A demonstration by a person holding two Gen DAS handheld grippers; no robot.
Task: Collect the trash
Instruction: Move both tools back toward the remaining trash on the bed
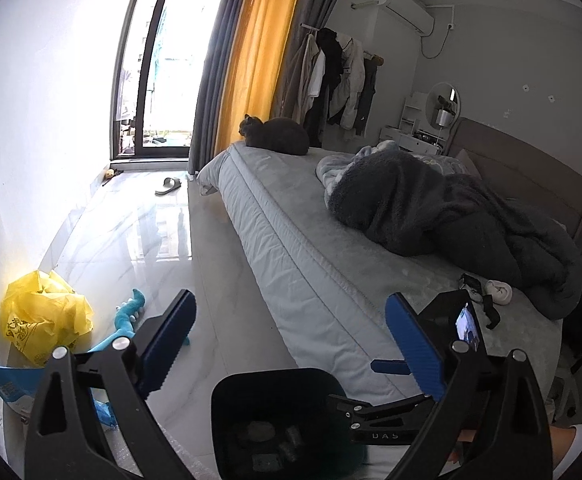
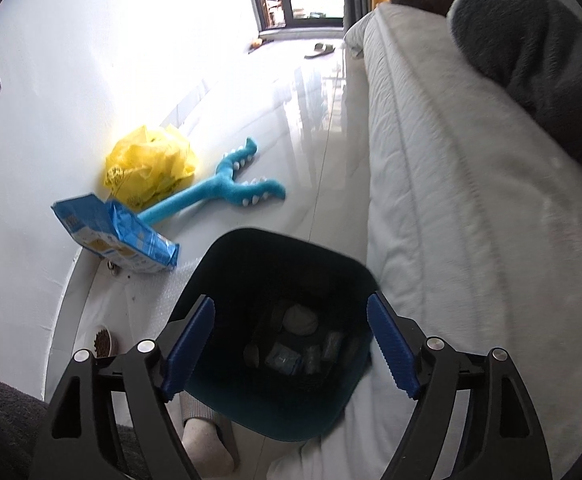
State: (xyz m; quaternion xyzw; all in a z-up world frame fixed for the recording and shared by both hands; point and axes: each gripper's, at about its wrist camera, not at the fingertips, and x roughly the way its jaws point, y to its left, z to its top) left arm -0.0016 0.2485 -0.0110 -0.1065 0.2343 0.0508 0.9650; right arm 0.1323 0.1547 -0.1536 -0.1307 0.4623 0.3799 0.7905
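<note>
Against the wall on your far left lies the loose trash: the crumpled yellow plastic bag (image 2: 149, 164) sits on the floor touching the wall, and just in front of it the torn blue packet (image 2: 117, 236) leans at the wall's foot, its near end resting over the handle of the blue plush toy (image 2: 227, 186), which is probably a pet toy and not trash; below the packet a small dish of kibble (image 2: 102, 340) stands on the floor, so mind it as you reach; your left gripper (image 1: 287, 344) hangs above the floor beside the bed with its jaws spread wide and nothing between them; the dark bin (image 2: 279, 328) stands between the wall-side litter and the bed (image 2: 471, 220), close against the mattress edge, and it already holds several wrappers and a pale wad at its bottom; your right gripper (image 2: 291, 344) hovers directly over the bin's mouth, jaws wide and empty, so you appear to be between a drop and the next pick; the next move, as I judge it, is to swing left toward the packet or the yellow bag, come down low, close on a raised fold and not the flat film, then carry it back over the bin; farther right on the bed a small white ball (image 1: 499, 291) lies by the dark blanket (image 1: 451, 216); whether it is trash I cannot tell.
</note>
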